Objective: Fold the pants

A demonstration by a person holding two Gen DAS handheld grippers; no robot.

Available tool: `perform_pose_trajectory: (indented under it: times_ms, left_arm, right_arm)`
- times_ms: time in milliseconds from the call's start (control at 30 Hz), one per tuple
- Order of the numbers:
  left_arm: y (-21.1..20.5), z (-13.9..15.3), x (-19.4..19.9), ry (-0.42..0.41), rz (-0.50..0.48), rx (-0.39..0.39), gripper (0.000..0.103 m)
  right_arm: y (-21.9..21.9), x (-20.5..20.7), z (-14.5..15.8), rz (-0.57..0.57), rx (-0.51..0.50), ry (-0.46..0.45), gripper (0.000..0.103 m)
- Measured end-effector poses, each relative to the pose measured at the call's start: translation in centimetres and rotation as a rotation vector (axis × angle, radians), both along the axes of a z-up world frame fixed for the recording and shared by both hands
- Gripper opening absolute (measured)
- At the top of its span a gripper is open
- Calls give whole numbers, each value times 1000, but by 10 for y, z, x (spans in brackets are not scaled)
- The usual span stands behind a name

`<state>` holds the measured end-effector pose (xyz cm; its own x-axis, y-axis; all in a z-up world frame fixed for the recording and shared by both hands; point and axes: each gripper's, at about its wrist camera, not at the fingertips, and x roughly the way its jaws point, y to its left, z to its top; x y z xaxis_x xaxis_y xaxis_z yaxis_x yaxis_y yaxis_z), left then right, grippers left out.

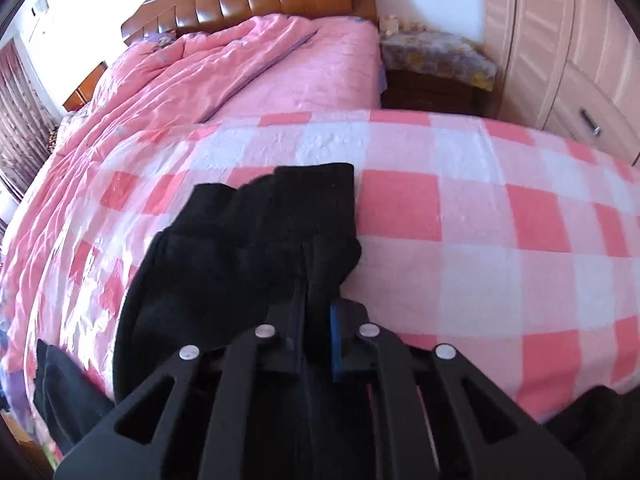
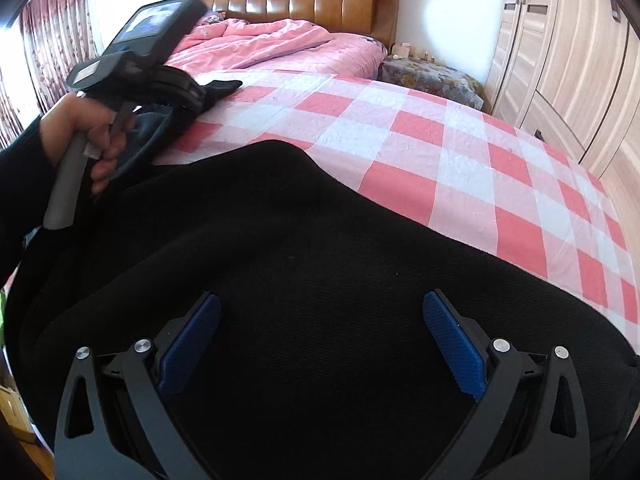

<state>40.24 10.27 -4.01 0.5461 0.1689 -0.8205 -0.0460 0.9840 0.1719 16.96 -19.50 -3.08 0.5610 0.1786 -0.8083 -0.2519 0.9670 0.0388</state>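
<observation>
Black pants point(image 2: 304, 248) lie on the pink-and-white checked sheet point(image 2: 440, 148) at the bed's near edge. In the left wrist view the pants point(image 1: 248, 248) bunch up just ahead of my left gripper point(image 1: 316, 312), whose jaws are shut on a fold of the black fabric. The left gripper also shows in the right wrist view point(image 2: 216, 88), held by a hand at the left. My right gripper point(image 2: 320, 312) hovers over the wide black cloth with its blue pads point(image 2: 452, 340) spread apart and nothing between them.
A rumpled pink quilt point(image 1: 180, 92) covers the far half of the bed below a brown headboard point(image 2: 312, 0). A nightstand point(image 2: 432, 76) stands beside the bed and a pale wardrobe point(image 2: 568, 60) lines the right wall. Curtains point(image 2: 56, 40) hang at the left.
</observation>
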Motion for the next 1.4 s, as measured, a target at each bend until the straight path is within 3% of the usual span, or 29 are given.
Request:
perform_pose_trajectory:
  times_ms: [167,267,367,467,567,667,733,800,833,867,900,933,1033,1200,1267,1400]
  left_arm:
    - [42,69,-54,-187,13,-36,8]
    - [99,124,-119,-315,54,-53,8]
    - [157,148,-177,-354,119,-38,8]
    - [215,137,-230,-316,217,-34,8]
    - [275,88,-270,-215,336,-66,8]
    - [323,24,-281,-105,399,-199,8]
    - [332,4,-288,-104,384,-255,9]
    - [330,2,-296,-139,353,-249,10]
    - [329,3,-297,-150,340,-256,19]
    - [331,6,-299,-166,318,-298,30]
    - [335,4,-299,-177,304,-339,52]
    - [339,5,-299,-193,286,-408,62]
    - [348,6,-296,-210,298,-505,63]
    - [362,3,-286,-229,347,-632,61]
    - [362,3,-285,-226,368,-645,60]
    - [349,9,-294,-218,387,-587,61]
  right_arm:
    - [-2,-1,1,0,14,-4,99]
    - [-4,-2,2,0,28,-5,99]
    - [-4,-2,2,0,32,-5,99]
    - [-4,-1,3,0,32,-5,99]
    - [-3,-1,2,0,23,-4,99]
    - [-2,-1,4,5,18,-2,99]
    - [-2,-5,10,22,36,-26,98]
    - [4,-11,23,100,66,-78,98]
    - [9,-12,28,138,54,-106,98]
    - [18,-12,34,183,27,-139,98]
    - [31,-10,41,253,-7,-171,98]
    - [42,-6,44,305,-22,-186,98]
    - [81,16,48,494,-43,-188,84]
    - [137,53,27,699,-59,-56,60]
    - [146,59,23,735,-39,-29,54]
    - [160,65,14,811,-27,25,50]
